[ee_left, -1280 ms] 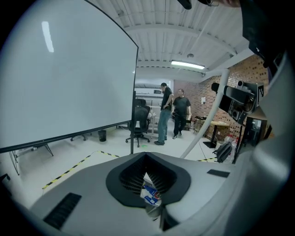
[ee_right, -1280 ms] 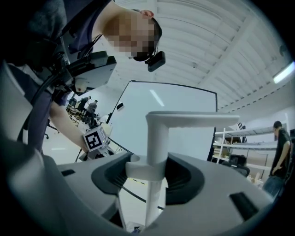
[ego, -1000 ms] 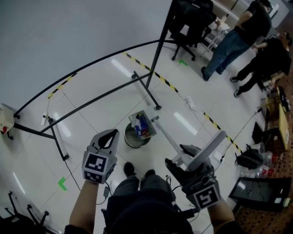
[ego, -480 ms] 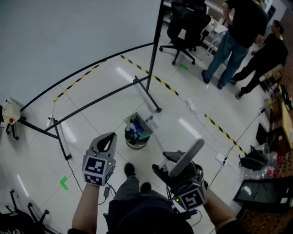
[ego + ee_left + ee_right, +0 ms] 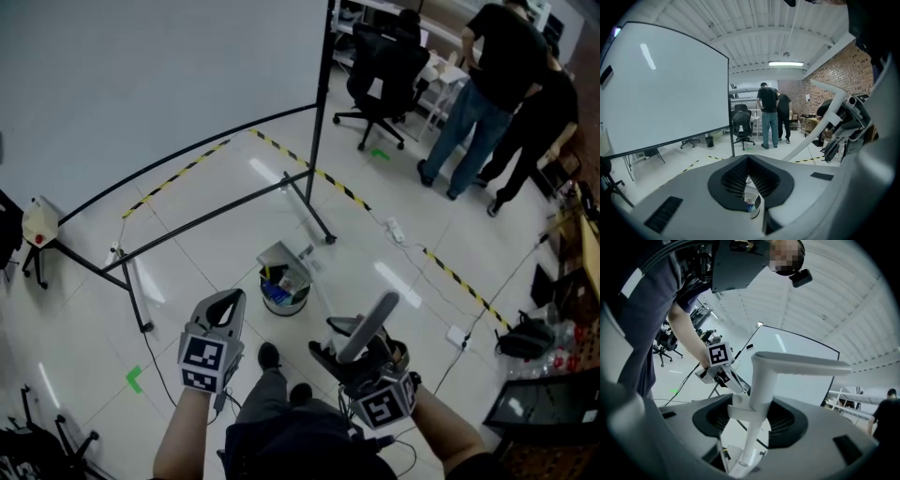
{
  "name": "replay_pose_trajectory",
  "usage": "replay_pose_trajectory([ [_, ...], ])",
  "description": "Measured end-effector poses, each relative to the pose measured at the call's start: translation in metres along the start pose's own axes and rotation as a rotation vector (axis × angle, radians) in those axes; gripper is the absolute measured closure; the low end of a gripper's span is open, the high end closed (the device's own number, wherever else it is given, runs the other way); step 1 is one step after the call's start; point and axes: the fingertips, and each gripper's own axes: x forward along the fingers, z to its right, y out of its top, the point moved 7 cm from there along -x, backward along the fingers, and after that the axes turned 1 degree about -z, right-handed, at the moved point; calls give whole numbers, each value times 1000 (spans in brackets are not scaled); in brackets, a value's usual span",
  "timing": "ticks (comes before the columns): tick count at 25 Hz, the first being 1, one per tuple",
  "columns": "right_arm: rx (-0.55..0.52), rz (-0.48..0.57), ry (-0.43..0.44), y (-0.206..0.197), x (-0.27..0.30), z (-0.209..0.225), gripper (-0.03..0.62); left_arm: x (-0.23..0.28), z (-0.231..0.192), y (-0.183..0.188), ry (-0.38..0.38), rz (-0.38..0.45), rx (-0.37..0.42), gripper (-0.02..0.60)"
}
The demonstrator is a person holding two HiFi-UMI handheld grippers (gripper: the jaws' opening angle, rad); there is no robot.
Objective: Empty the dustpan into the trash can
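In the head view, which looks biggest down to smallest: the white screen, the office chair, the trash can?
1. white screen
2. office chair
3. trash can
The can stands nearer the camera than the chair, so their real sizes stay unsure.

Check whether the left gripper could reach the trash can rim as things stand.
Probably yes: the left gripper is empty, the floor between it and the trash can looks bare, and the dustpan covers only the far side.

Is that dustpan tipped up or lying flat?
Tipped. The dustpan tilts steeply above the trash can, its lower edge at the can's mouth, with litter showing there.
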Motion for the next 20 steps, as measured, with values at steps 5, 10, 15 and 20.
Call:
replay_pose_trajectory([
  [5,-35,-5,8,-3,-7,-14,355,-12,0,-11,23,-7,-6,583],
  [10,-77,-16,27,-5,-12,-16,353,-9,5,-15,15,-16,-13,583],
  [15,-116,-37,40,-7,-1,-7,353,8,-3,-6,-15,-21,-9,583],
  [20,-76,-22,89,-4,16,-25,356,5,-15,-17,-9,-54,-22,583],
])
